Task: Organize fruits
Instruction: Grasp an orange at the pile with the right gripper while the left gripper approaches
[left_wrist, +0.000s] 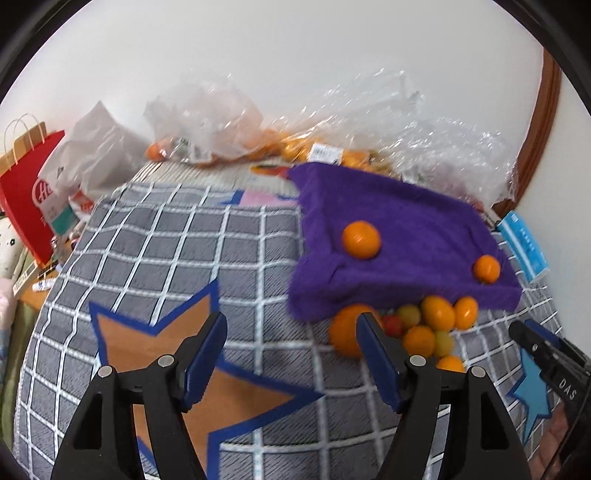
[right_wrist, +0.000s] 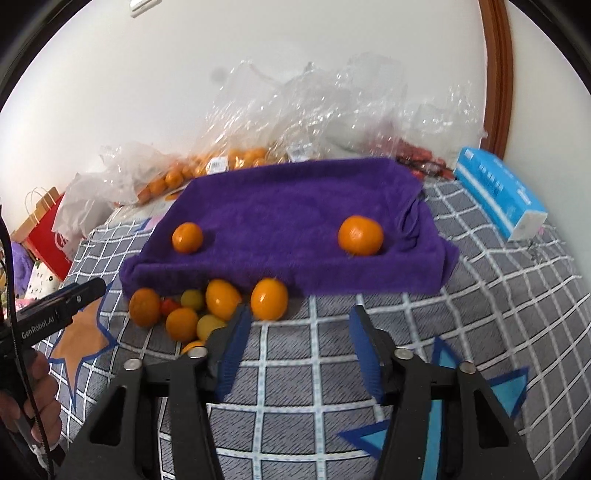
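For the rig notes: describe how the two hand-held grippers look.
Each hand-held gripper, left and right, has black plastic arms with silver pivot pins and ridged blue pads. The left one's body reads "GenRobot.AI" with a thin black cable alongside; the right one's reads "DAS".

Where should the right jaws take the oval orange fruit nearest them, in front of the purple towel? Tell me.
Grip the oval orange fruit across its narrow middle, coming from the near side and above. The purple towel edge blocks the far side; its right side is bare cloth. Another oval fruit crowds its left, so slip that jaw in carefully.

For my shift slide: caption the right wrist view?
Empty right gripper open near loose oranges below purple towel holding two.
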